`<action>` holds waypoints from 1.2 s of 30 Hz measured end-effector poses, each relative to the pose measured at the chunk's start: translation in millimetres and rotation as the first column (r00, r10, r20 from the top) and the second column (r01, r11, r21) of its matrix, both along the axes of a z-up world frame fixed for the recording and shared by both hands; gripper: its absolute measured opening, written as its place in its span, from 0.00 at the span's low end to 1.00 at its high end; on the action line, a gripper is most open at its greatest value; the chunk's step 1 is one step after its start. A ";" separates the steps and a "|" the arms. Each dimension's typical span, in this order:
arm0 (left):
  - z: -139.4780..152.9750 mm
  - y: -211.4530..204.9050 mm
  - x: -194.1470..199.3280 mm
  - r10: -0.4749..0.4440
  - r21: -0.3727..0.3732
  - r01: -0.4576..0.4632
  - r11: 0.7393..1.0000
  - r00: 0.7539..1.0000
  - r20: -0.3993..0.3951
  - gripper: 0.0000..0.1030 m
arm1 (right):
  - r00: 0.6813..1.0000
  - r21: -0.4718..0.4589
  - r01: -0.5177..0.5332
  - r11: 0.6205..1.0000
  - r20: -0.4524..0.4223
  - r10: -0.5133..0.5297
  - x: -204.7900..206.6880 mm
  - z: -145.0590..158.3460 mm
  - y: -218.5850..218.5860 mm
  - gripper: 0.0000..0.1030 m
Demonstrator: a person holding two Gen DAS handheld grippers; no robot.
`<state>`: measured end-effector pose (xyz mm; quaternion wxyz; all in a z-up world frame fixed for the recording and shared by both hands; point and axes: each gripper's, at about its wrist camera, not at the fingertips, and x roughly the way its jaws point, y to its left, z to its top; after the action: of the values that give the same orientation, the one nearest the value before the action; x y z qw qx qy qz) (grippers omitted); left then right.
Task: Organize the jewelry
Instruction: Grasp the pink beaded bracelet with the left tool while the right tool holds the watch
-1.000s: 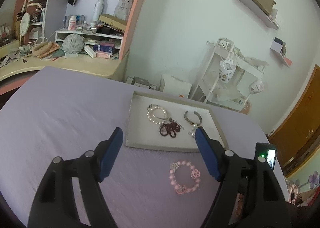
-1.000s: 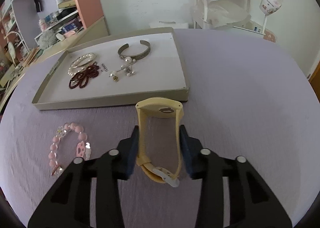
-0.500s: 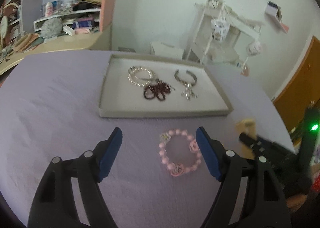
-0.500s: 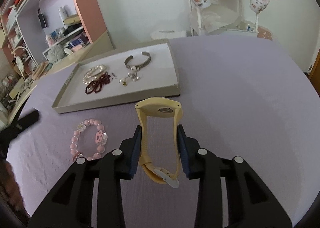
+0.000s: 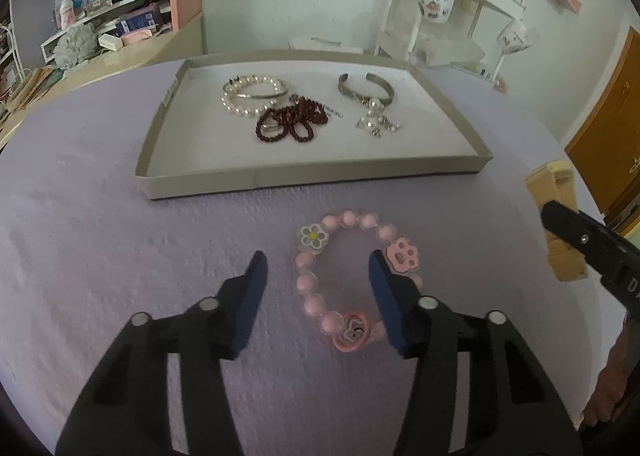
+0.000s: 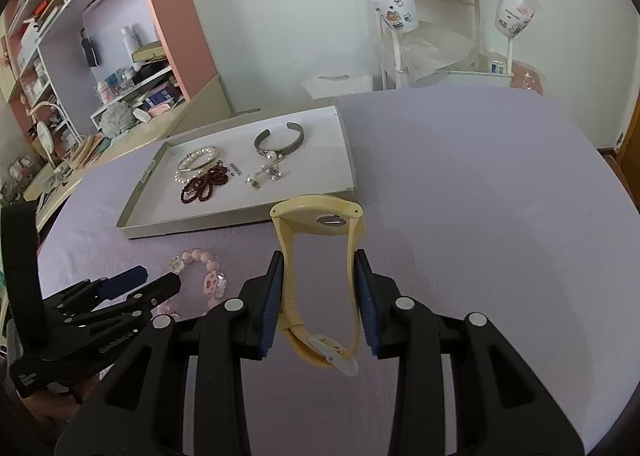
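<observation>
Basically, the pink bead bracelet (image 5: 352, 280) lay flat on the lilac tablecloth (image 5: 100, 256), just in front of the near wall of the shallow cardboard tray (image 5: 312, 177). It had a flower charm, a paw charm and a heart-like charm. We had our left gripper (image 5: 316, 268) spread wide around it: the left blue pad stood clear of the beads, and the right pad sat over the paw-charm side, contact unclear. Nothing was gripped there.

Our right gripper (image 6: 320, 276) was closed on the cream-yellow watch (image 6: 320, 256), pads pressing both sides of the strap loop, watch case pointing forward toward the tray's near right corner. The watch looked lifted off the cloth, though we could not tell for sure.

Inside the tray we saw a pearl bracelet with a silver bangle (image 5: 252, 93), a dark red bead strand (image 5: 292, 123), a silver cuff (image 5: 366, 89) and small pearl earrings (image 5: 378, 123), all toward the back half. The front half of the tray floor was bare.

We judged the step as picking up the last loose pieces, two remaining. Next move called for closing the left pads across the bracelet, low enough to catch the beads and not skid over them, then carrying both into the tray's free front area. Round beads could roll out of a shallow pinch.
</observation>
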<state>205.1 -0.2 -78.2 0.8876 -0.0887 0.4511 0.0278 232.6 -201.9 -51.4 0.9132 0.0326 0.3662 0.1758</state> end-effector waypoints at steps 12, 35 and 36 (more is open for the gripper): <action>-6.2 -6.5 -2.2 0.004 0.041 -0.003 0.999 1.000 -0.015 0.36 | 1.000 -0.001 -0.007 1.000 0.000 0.007 -0.8 1.1 1.0 0.35; 50.6 25.4 -21.6 0.031 -0.031 -0.027 0.999 0.991 0.133 0.12 | 0.998 0.024 -0.031 0.999 0.047 0.030 0.6 20.7 11.6 0.35; 62.2 27.1 -23.5 0.031 -0.037 -0.025 0.999 0.986 0.161 0.12 | 0.998 0.028 -0.034 0.999 0.055 0.033 1.3 24.0 13.1 0.35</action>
<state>181.6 26.9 -15.9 0.9192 -0.1123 0.3767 0.0252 233.9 -188.8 -27.3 0.9191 0.0349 0.3393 0.1971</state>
